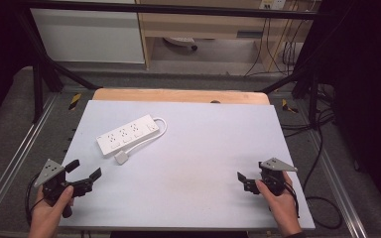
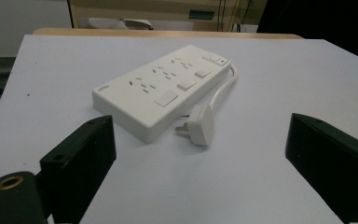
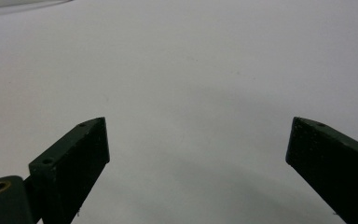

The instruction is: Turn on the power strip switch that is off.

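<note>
A: Three socket groups, three rocker switches and one red-marked end switch counted on the white top face of the power strip (image 1: 127, 135). Lay flat on the left half of the white board (image 1: 203, 198), set at an angle, nearer the board's far edge than its near one.

B: Noted. Handling?

A: Judged rigid: hard plastic shell, fairly light, smooth and probably a little slippery. Unlikely to yield under the pads. Best taken across the narrow width, on the two long side walls, clear of the switches.

B: And the cable (image 1: 159, 130)?

A: Looped out from the strip's far end and back along its side. Ended in the plug (image 1: 122, 157), resting on the white board just beside the strip's near corner. Judged springy, likely to drag the plug along on lifting. Plug itself small, better pinched on its flat flanks, prongs left free.

B: Grippers?

A: Left gripper (image 1: 85, 169) hovered at the white board's near left corner, jaws spread wide, nothing between. Right gripper (image 1: 248, 182) held over the board's near right part, jaws likewise apart and empty.
</note>
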### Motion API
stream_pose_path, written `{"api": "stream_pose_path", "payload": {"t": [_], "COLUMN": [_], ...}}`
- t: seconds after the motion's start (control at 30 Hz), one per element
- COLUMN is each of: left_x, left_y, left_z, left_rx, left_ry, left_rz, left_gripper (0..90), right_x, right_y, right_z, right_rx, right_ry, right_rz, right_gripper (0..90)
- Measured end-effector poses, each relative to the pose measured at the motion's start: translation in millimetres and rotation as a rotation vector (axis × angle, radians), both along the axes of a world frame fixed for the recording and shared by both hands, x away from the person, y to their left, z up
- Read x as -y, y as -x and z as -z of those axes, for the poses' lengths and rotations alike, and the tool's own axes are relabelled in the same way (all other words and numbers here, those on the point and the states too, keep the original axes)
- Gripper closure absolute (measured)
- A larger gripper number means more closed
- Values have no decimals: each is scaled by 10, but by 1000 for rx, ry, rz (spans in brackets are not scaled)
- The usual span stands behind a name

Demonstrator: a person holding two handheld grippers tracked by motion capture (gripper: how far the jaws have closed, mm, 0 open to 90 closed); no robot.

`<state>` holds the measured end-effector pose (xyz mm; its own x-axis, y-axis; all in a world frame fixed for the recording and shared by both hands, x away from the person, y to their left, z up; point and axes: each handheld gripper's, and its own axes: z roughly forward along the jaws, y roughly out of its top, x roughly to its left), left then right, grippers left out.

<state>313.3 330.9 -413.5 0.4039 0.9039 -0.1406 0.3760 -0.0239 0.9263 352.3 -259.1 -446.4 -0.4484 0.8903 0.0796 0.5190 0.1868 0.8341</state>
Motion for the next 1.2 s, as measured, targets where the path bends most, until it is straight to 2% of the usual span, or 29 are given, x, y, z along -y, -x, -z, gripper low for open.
{"api": "stream_pose_path", "payload": {"t": [0.33,0.5,0.53,0.77,1.0,1.2], "left_x": [8,-2,-6,-1,34,36], "left_y": [10,6,3,-15,-58,-147], "left_z": [-45,-60,-73,-100,-177,-231], "left_rx": [24,18,22,16,38,48], "left_ry": [12,17,35,29,22,43], "left_rz": [-10,-14,-18,-23,-27,-26], "left_gripper": [72,70,70,70,65,66], "right_x": [13,17,18,15,21,30], "right_y": [9,4,1,-2,0,2], "right_z": [-13,-18,-16,-22,-25,-29], "right_rx": [-1,-2,-2,-8,-11,-2], "right_ry": [0,-11,-5,-9,-12,-11], "right_rz": [15,21,25,17,13,7], "right_gripper": [56,56,56,44,32,31]}}
